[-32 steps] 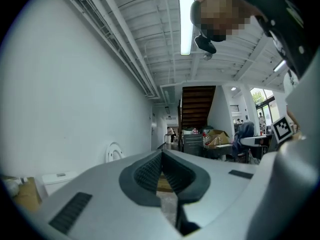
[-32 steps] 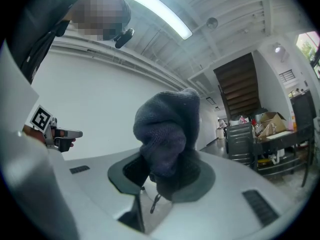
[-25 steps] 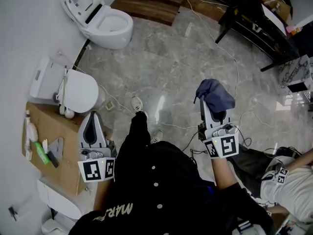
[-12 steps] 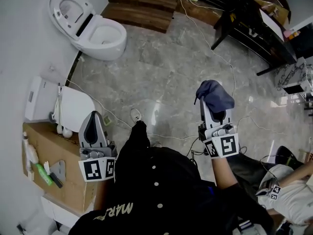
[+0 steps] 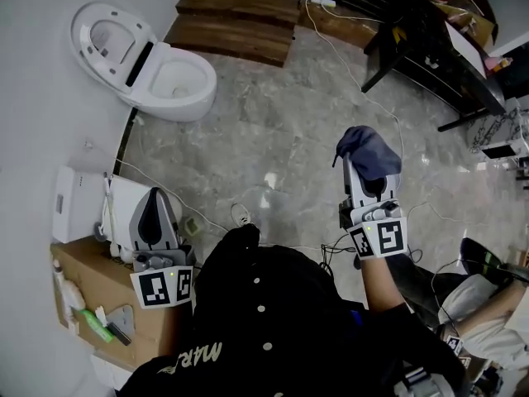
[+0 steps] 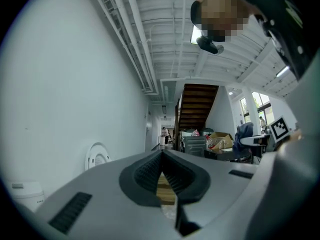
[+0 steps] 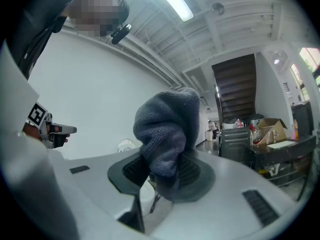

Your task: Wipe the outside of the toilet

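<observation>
We hold 2 grippers above the grey marble floor (image 5: 289, 131). Our left gripper (image 5: 154, 197) has its jaws pressed together with nothing between them; in its own view the dark pads meet in a thin line. Our right gripper (image 5: 369, 172) pinches a dark blue-grey cloth (image 5: 368, 150), which bunches up above the jaw tips and drapes over them.

The white toilet (image 5: 153, 64) stands at the floor's far left edge against the white wall. Its lid is raised and its bowl is open, and it is well apart from both grippers and from the cloth. Brown wooden steps (image 5: 235, 15) lie just beside it along the floor's far edge. A cardboard box (image 5: 87, 292) sits at the near left edge, with a white toilet seat unit (image 5: 124, 209) touching its far side. A black table (image 5: 430, 35) stands at the far right corner.
</observation>
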Motion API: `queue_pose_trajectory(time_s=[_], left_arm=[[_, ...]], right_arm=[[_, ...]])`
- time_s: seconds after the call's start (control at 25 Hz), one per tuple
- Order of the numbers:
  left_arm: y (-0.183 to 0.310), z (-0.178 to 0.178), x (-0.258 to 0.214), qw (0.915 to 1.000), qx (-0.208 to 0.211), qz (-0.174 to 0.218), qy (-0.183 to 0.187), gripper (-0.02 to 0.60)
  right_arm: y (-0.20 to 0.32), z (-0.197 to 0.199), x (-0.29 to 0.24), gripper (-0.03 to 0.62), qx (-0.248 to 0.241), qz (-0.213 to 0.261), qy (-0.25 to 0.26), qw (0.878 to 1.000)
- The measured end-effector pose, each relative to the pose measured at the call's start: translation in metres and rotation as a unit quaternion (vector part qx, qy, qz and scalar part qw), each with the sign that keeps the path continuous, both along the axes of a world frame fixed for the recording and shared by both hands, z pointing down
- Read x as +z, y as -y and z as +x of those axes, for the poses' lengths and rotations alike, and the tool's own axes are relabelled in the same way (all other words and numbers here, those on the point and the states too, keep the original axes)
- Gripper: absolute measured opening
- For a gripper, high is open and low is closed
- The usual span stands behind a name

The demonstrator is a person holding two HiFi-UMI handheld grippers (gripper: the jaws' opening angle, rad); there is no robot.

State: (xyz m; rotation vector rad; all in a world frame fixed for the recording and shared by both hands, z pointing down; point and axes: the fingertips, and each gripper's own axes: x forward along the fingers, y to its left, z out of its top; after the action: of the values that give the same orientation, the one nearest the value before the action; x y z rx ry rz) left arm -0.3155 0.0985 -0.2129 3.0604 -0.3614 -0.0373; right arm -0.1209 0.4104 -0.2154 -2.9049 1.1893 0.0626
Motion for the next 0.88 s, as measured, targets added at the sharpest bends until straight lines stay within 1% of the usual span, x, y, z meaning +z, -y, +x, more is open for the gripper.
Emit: queue_pose_trajectory(time_s=[0.2,0.4,0.64,0.88], left_arm=[[0.040,0.028,0.000,1.0000,0.000,0.000,-0.001,0.011],[0.069,0.049,0.003,1.0000,0.002,0.001,0.000,0.011],[0.077,0.076,0.013,0.9998,0.015,-0.006,0.007,0.011],[0.087,0.111,0.014,1.0000,0.006,-0.002,0.007,0.011]], right_arm=[[0.037,0.033,-0.001,0.114,0.010,0.000,-0.004,1.000],[0.060,0.053,-0.002,0.114,0.014,-0.004,-0.010,1.000],[0.081,0.068,-0.003,0.114,0.004,-0.003,-0.013,1.000],[0.093,0.113,0.009,0.114,0.004,0.000,-0.004,1.000]])
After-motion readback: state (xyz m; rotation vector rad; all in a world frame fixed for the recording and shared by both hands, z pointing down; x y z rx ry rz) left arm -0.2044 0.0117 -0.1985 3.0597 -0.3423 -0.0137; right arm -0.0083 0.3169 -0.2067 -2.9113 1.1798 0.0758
